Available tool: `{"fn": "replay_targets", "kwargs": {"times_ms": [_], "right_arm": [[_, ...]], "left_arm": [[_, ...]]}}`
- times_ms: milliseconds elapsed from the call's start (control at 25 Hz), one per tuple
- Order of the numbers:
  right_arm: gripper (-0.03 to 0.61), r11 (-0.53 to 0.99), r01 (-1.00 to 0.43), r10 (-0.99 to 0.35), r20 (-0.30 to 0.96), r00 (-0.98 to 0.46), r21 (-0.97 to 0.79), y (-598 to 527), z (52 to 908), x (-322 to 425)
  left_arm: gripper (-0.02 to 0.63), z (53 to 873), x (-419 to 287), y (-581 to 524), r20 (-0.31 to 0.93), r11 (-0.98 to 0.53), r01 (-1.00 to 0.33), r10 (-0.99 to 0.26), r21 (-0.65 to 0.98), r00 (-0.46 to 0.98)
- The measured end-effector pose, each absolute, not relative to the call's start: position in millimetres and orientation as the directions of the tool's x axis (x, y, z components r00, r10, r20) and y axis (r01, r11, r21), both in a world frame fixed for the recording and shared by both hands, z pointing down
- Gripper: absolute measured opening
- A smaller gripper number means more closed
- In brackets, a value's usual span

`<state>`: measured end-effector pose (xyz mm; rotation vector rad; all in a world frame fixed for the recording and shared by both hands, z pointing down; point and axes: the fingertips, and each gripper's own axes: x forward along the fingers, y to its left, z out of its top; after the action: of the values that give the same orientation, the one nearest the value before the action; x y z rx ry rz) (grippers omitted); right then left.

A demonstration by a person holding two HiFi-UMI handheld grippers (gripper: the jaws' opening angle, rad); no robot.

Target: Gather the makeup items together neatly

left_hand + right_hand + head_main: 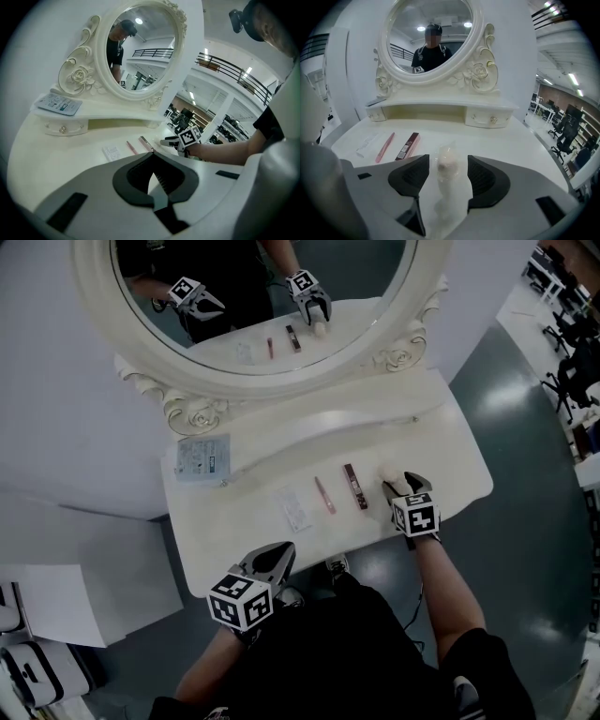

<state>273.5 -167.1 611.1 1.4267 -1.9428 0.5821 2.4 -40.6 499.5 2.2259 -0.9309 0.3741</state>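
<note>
Tabletop [457, 457] lies free right of wrapped puff [446, 159] between parted right tongs [447, 169]

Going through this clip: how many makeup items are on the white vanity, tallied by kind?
Flat sachets: 2 (blue-and-white sachet, pale sachet)
Slim pink stick: 1
Slim dark red box: 1
Plastic-wrapped cream sponge: 1
Total: 5
</note>
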Motion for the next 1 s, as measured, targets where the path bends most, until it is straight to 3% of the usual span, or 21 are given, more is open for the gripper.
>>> {"fn": "replay_targets", "kwargs": {"times_ms": [200, 280, 320, 720, 1000], "right_arm": [[0.241, 0.283, -0.959, -0.728, 0.654, -0.204, 0.016, -145, 567, 266], [0.046, 0.276, -0.961, -0.757, 0.612, -0.229, -0.019, -131, 546, 255], [0.034, 0.271, -0.961, -0.770, 0.589, -0.245, -0.046, -124, 535, 247], [0.029, 0.321, -0.889, -0.810, 0.392, -0.437, -0.327, -46, 445, 141], [0.029, 0.399, -0.842, -0.754, 0.392, -0.526, -0.363, 27, 432, 66]], "left_arm": [[0.009, 487, -7, -31, 0.463, -0.533, -0.702, -0.528, 0.473, 0.712], [0.009, 481, -13, -26, 0.451, -0.543, -0.698, -0.533, 0.467, 0.716], [0.009, 478, -17, -23, 0.447, -0.547, -0.697, -0.535, 0.464, 0.717], [0.009, 443, -55, 14, 0.396, -0.604, -0.662, -0.531, 0.443, 0.749], [0.009, 430, -69, 59, 0.349, -0.626, -0.594, -0.482, 0.504, 0.804]]}}
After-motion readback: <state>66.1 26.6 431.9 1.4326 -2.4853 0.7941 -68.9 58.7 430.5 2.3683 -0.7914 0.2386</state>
